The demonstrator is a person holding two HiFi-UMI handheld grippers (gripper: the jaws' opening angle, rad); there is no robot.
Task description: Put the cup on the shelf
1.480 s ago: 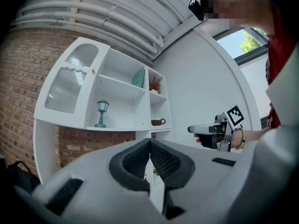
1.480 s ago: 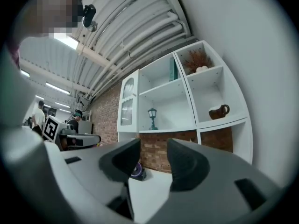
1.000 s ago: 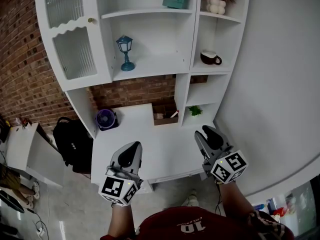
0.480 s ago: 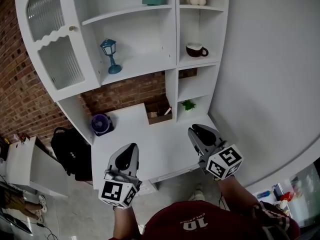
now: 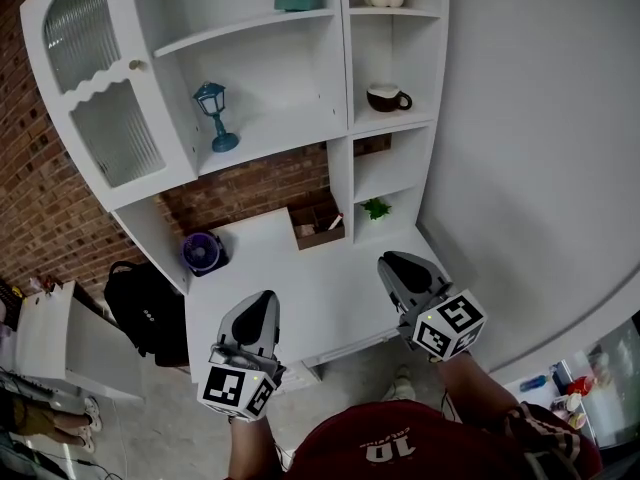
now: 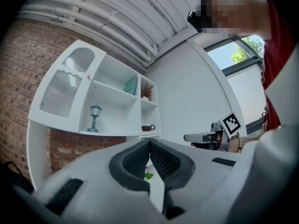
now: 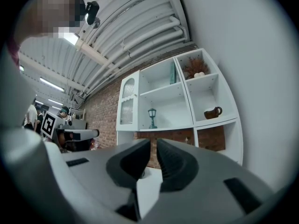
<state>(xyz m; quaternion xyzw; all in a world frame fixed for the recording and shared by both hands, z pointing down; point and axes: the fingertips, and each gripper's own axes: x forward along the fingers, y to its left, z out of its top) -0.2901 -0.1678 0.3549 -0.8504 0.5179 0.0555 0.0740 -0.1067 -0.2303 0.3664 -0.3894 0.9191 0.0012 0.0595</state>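
The brown cup sits on a white shelf in the upper right part of the head view, with a little blue lantern on the wider shelf to its left. Low in the frame, both grippers hang over the white desk, well apart from the cup, and the left gripper has its jaws pressed together with nothing in them. The right gripper has just been closing its jaws, and a thin gap with nothing in it shows between them
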